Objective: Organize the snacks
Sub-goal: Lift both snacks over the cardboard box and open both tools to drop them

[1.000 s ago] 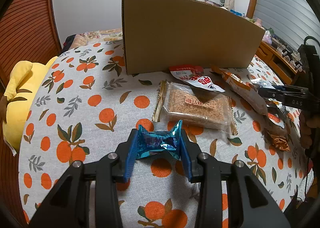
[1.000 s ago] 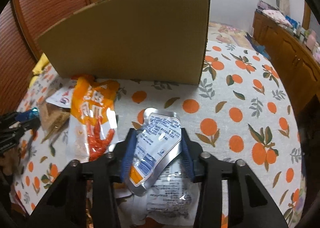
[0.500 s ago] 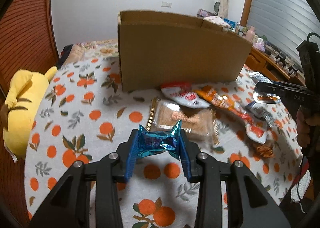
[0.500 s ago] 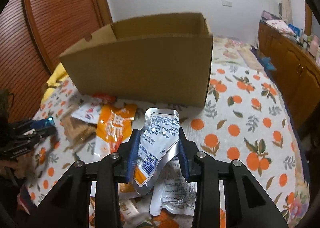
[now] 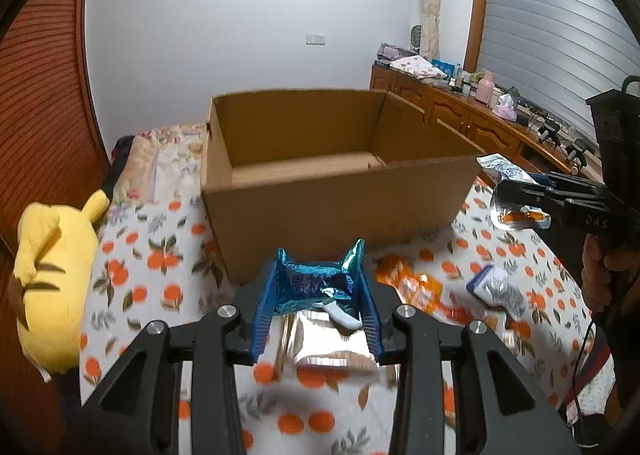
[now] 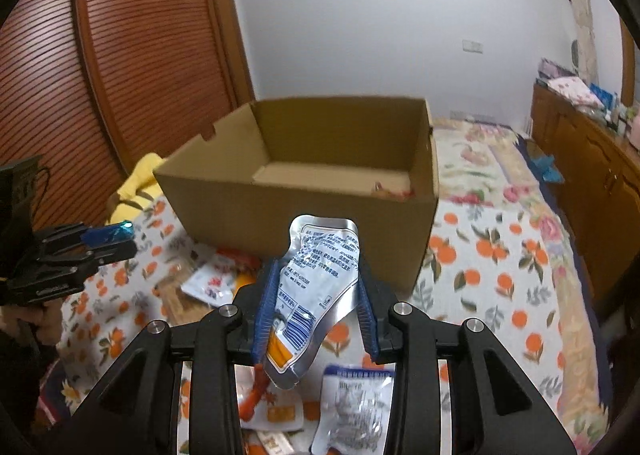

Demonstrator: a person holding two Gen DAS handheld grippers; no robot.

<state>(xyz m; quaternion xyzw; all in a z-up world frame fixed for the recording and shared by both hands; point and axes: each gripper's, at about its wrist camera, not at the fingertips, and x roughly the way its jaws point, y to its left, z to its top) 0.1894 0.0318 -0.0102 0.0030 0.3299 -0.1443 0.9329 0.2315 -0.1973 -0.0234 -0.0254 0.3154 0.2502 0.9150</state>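
Your left gripper (image 5: pixel 318 295) clamps a blue foil candy (image 5: pixel 316 285); your right gripper (image 6: pixel 316 307) pinches a silver pouch (image 6: pixel 316 275), both short of the cardboard box (image 6: pixel 304 211), where one reddish snack (image 6: pixel 394 190) lies.

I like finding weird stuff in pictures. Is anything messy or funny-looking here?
Yes. Snack packets lie scattered on the orange-print cloth in front of the cardboard box, which looks nearly empty. The left gripper pinches a crinkled blue candy wrapper, and the right gripper holds a bent silver pouch.
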